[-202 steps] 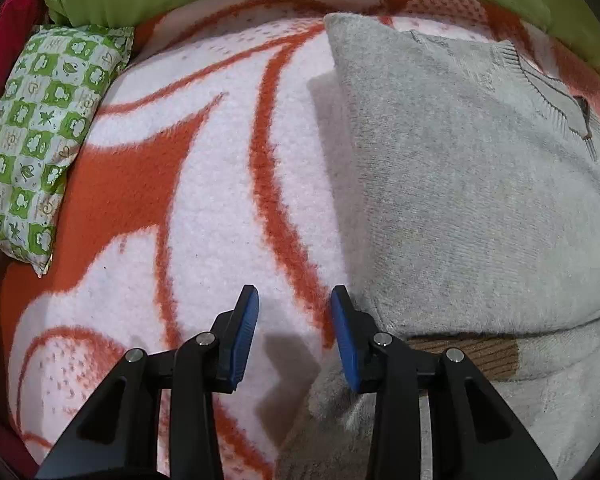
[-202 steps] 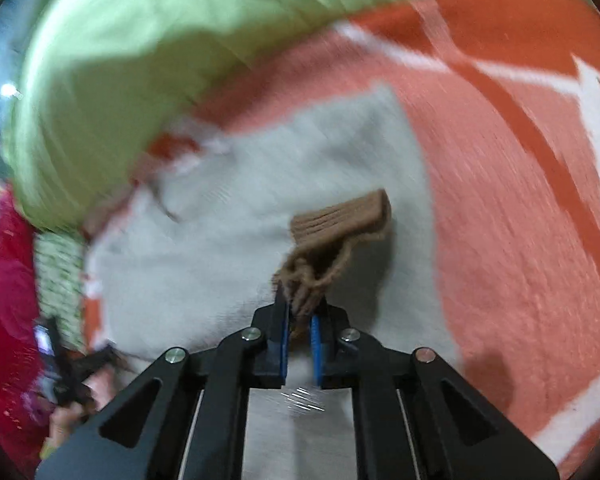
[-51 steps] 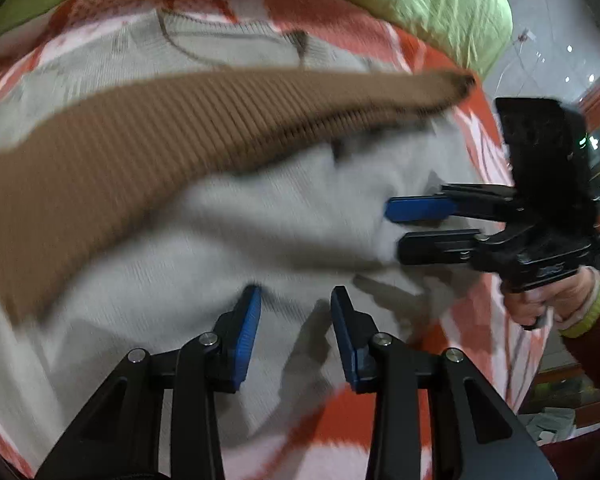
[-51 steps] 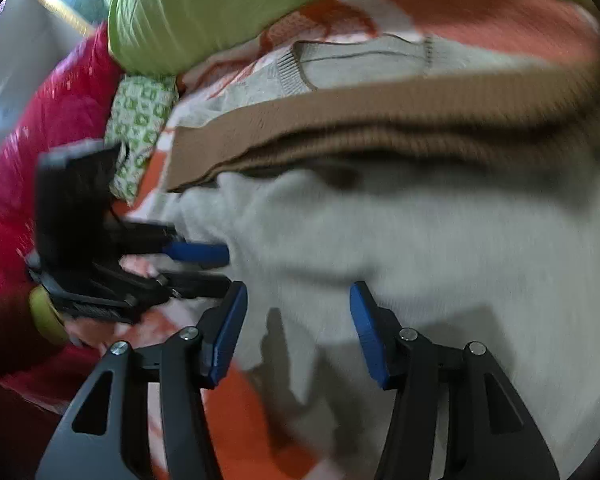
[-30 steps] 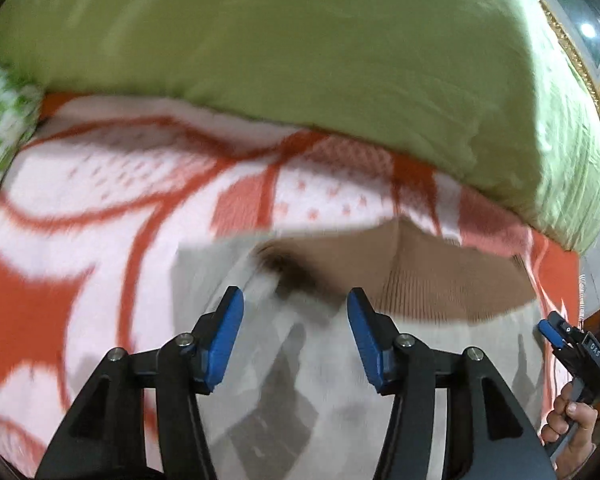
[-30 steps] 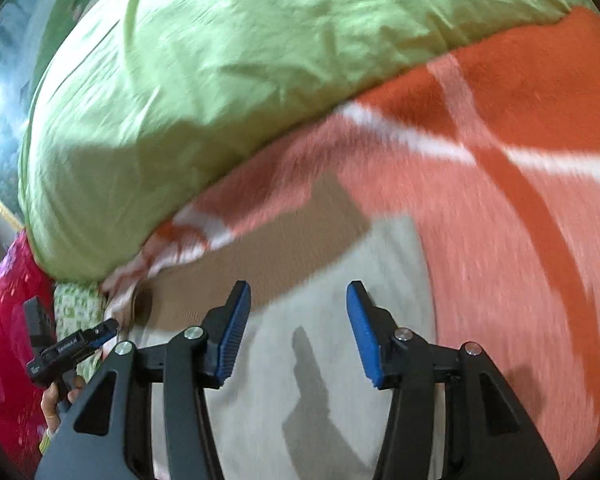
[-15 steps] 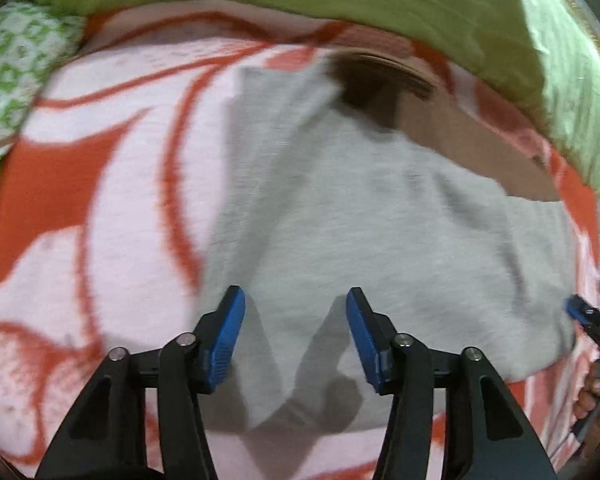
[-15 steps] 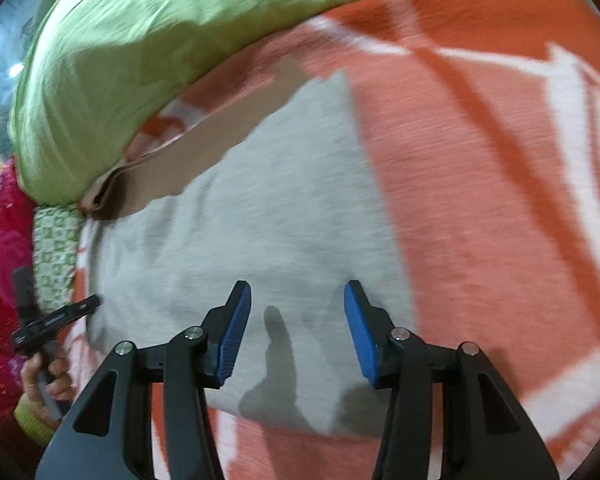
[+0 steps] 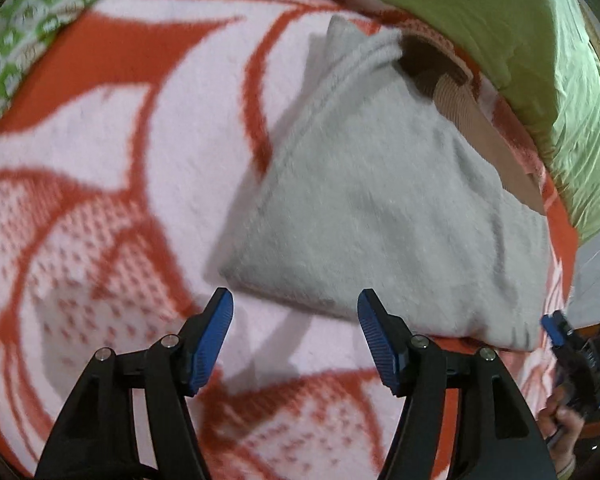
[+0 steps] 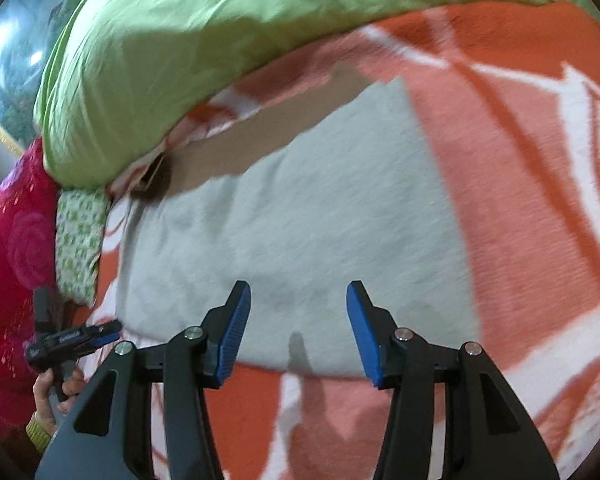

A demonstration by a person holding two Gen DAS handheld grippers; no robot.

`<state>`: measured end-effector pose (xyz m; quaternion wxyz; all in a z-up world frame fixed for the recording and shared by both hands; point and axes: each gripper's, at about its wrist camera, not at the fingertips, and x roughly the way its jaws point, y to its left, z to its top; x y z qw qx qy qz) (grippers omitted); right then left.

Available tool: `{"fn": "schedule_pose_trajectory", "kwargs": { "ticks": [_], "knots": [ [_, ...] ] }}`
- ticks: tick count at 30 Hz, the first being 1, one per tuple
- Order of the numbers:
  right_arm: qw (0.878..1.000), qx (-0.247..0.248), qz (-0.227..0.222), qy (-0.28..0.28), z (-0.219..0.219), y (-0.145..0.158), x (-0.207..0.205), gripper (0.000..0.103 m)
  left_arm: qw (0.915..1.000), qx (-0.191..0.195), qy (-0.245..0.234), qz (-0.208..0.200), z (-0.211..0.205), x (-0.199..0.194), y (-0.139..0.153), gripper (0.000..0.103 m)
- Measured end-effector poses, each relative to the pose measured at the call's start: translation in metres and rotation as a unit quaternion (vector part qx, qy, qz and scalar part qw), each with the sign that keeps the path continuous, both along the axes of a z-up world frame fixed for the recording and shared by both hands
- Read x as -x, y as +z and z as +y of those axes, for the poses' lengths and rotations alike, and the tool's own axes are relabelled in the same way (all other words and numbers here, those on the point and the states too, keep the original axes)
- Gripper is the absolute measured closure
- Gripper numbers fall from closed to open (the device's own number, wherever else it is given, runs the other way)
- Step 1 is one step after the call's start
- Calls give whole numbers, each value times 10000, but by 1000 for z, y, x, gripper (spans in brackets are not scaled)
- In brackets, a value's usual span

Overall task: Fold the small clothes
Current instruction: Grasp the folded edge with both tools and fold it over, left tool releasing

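Observation:
A grey knit sweater (image 9: pixel 384 208) lies folded into a flat rectangle on the orange and white blanket (image 9: pixel 100 160), with a brown ribbed band (image 9: pixel 476 128) showing along its far edge. My left gripper (image 9: pixel 294 320) is open and empty, just short of the sweater's near edge. In the right wrist view the same sweater (image 10: pixel 300 232) lies ahead with its brown band (image 10: pixel 260 136) at the far side. My right gripper (image 10: pixel 298 320) is open and empty over the sweater's near edge.
A green duvet (image 10: pixel 220 40) is bunched along the far side of the bed. A green-patterned small pillow (image 9: pixel 32 20) lies at the far left. Red floral fabric (image 10: pixel 8 260) lies at the left. Each view shows the other gripper at the sweater's side.
Both grippers have drawn back toward the near edge of the folded sweater. Earlier the right gripper held a brown cuff; the sleeves and band are now folded in, and both grippers are open.

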<state>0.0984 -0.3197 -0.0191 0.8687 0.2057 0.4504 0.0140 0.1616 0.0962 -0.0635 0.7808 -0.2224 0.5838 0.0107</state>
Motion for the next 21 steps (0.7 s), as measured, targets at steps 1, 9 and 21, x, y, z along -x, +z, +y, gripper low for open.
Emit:
{"fn": "schedule_pose_trajectory", "kwargs": {
  "ticks": [1, 9, 21],
  "knots": [
    [9998, -106, 67, 122, 6, -5, 1, 52, 9999, 39, 45, 96, -2, 0, -5, 37],
    [9977, -167, 613, -215, -18, -39, 8, 53, 9913, 770, 1050, 206, 14, -20, -30, 38],
    [9955, 538, 776, -78, -18, -32, 5, 54, 9972, 179, 457, -561, -2, -25, 9, 90]
  ]
}}
